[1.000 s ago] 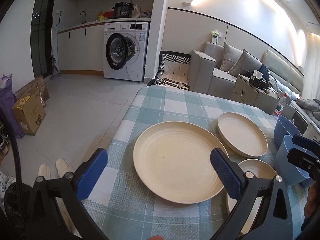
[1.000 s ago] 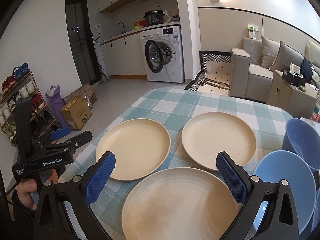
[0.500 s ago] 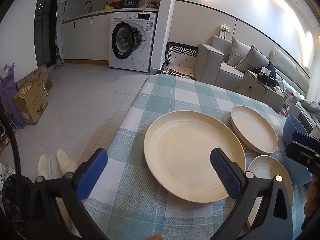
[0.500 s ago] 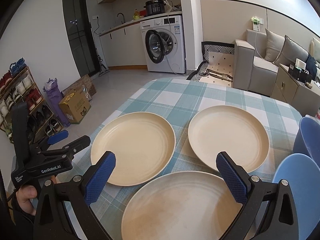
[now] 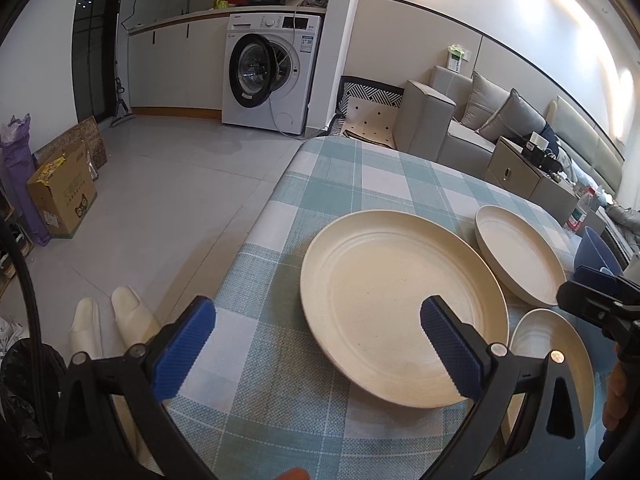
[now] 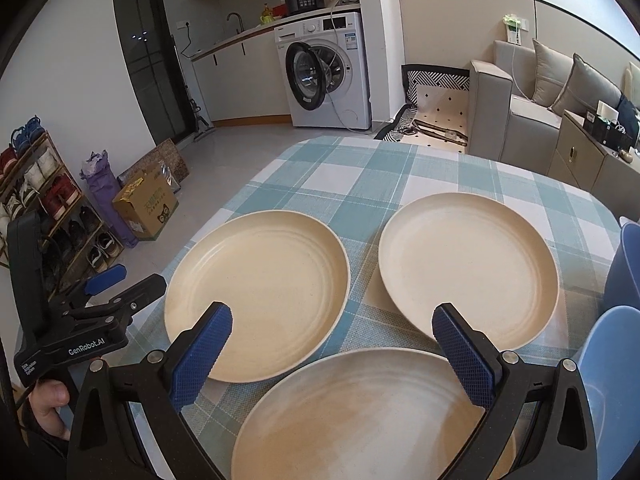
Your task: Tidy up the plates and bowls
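Note:
Three cream plates lie apart on the checked tablecloth [image 6: 360, 184]. One plate [image 6: 256, 296] is at the left, one plate [image 6: 468, 270] at the right, and a third plate [image 6: 368, 416] is nearest, under my right gripper [image 6: 332, 316], which is open and empty. Two blue bowls [image 6: 630, 264] [image 6: 616, 380] stand at the right edge. My left gripper [image 5: 316, 312] is open and empty over the tablecloth. Its right finger [image 5: 450, 350] is above the near rim of the left plate [image 5: 400, 304]. The other two plates [image 5: 518, 254] [image 5: 548, 348] lie beyond.
The table's left edge [image 5: 256, 236] drops to a tiled floor with white slippers [image 5: 116, 324] and a cardboard box [image 5: 62, 200]. A shoe rack [image 6: 36, 200] is at the far left. Behind are a washing machine [image 6: 324, 80] and a grey sofa [image 6: 532, 112].
My left gripper has shifted left toward the table edge, so the big plate now sits under its right finger. My right gripper has tilted slightly toward the plates. Both stay open.

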